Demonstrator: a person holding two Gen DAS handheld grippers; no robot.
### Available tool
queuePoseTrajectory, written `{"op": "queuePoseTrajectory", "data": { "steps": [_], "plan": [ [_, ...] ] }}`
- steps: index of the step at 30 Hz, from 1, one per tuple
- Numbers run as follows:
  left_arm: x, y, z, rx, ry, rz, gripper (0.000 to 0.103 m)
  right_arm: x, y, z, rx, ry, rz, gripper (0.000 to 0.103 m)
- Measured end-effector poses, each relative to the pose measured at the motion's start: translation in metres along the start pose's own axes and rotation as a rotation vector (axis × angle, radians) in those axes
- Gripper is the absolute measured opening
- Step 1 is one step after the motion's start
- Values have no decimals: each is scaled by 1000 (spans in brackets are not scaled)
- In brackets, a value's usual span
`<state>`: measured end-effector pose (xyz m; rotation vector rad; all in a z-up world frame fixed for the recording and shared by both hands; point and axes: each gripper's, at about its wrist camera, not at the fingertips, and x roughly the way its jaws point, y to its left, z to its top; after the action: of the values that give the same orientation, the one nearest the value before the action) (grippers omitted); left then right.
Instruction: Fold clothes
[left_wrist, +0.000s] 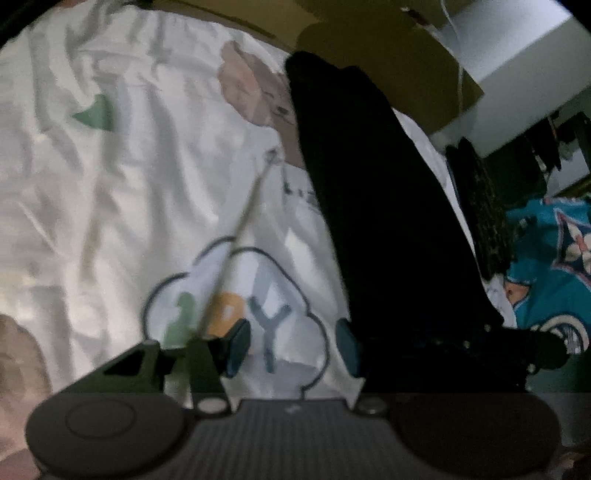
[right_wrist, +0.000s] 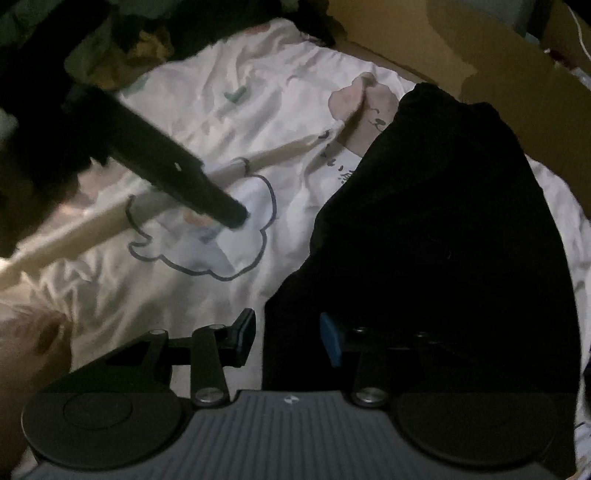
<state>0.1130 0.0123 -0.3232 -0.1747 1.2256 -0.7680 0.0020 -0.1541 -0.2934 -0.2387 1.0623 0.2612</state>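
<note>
Swallowing all folds, the black garment (right_wrist: 436, 229) blurs.

i see one black garment (right_wrist: 436, 229) spread flat on the white printed bedsheet (right_wrist: 229, 122), a long dark shape that narrows toward its far end and widens toward me. in the left wrist view the same black garment (left_wrist: 384, 206) runs as a tall strip on the right, its near edge by my camera. the cloth is too dark for me to make out seams or folds.
</note>
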Motion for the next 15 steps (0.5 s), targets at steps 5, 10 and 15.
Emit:
{"op": "queuePoseTrajectory", "data": {
  "steps": [5, 10, 15],
  "plan": [
    [-7, 16, -2, -24, -10, -5, 53, 13, 10, -3, -45, 56, -36, 45],
    [-7, 22, -5, -35, -8, -10, 53, 17, 11, -7, -57, 72, -47, 28],
    [-5, 16, -9, 2, -2, -19, 53, 9, -1, -8, -13, 59, -39, 7]
  ]
}}
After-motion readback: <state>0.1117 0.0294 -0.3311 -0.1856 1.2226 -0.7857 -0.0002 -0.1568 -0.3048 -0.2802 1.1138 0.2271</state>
